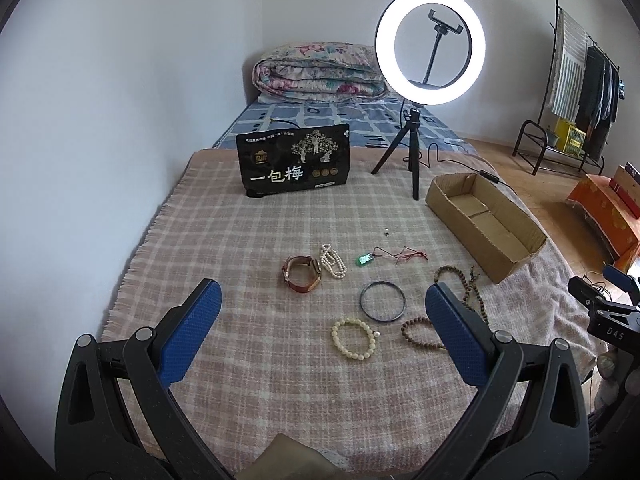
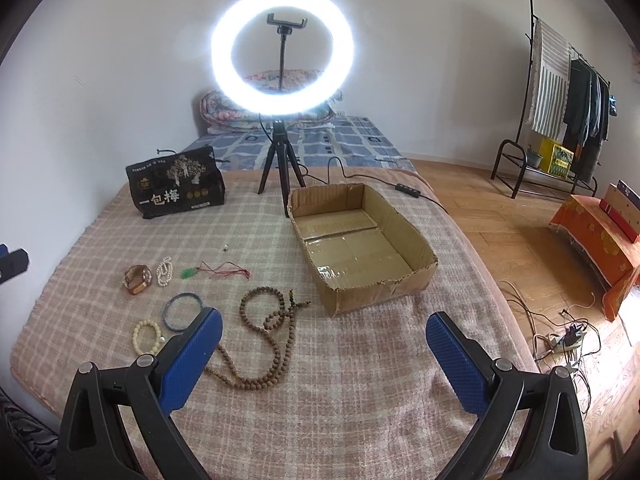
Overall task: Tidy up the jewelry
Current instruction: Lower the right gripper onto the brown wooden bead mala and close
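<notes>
On a pink plaid blanket [image 1: 260,240] spread over a bed, seen from the left wrist camera, the left gripper [image 1: 322,304] hangs above the jewelry with its blue-padded fingers [image 1: 196,328] spread wide and nothing between them. A brown watch [image 1: 301,275] lies at the centre, a pearl strand [image 1: 333,261] just beside it at 2 o'clock, a green pendant [image 1: 363,259] on red cord farther right. Below sit a dark bangle [image 1: 383,302], a cream bead bracelet [image 1: 354,338] and wooden prayer beads [image 1: 464,300]. The cardboard box [image 1: 452,204] stands empty at 2 o'clock; a black snack bag [image 1: 294,162] and lit ring light [image 1: 430,40] stand at 12.

From the right wrist camera, the right gripper [image 2: 324,330] is likewise wide apart and holding nothing. The prayer beads sprawl between its fingers toward 11 o'clock, the box sits at 12, and the smaller pieces cluster at 10 o'clock.
</notes>
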Demonstrator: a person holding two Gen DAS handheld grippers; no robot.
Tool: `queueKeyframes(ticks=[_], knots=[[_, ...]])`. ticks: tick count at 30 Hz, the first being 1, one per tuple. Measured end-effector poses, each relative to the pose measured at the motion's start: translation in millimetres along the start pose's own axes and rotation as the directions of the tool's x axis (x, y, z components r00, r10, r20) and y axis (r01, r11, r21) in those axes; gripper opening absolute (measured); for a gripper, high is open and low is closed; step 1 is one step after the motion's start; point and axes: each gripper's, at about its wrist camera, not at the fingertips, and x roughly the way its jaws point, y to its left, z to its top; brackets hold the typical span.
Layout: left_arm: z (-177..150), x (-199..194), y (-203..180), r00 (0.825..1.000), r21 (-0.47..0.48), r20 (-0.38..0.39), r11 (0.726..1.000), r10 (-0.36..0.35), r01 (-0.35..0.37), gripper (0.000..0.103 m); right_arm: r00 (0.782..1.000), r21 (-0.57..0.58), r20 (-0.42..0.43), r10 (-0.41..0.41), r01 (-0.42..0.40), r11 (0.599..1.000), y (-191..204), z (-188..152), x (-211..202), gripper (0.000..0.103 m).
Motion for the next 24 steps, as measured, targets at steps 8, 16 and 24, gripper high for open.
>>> queueKeyframes(ticks=[8,16,24], knots=[[12.4,50.5,28.6,0.993,0.006,-0.117,1.000,0.018,-0.018,0.103,0.996,-0.019,-0.088,-0.002,0.001,1.000,2.1,-3.1,24.5,0.103],[17.2,110.4,44.4,0.973,-0.024,-0.230,0.999,0.022,-0.029,0.102,0.978,-0.095,-0.198,0.062,-0.082,0.992,16.5,-4.8,66.3,0.096],[9.4,164.4,57.1,0.936,-0.045,-0.339,0.992,0.095,-0.117,0.094,0.935,-0.104,-0.346,0.081,-0.124,0.987,19.2,-22.2,115.1,0.083]])
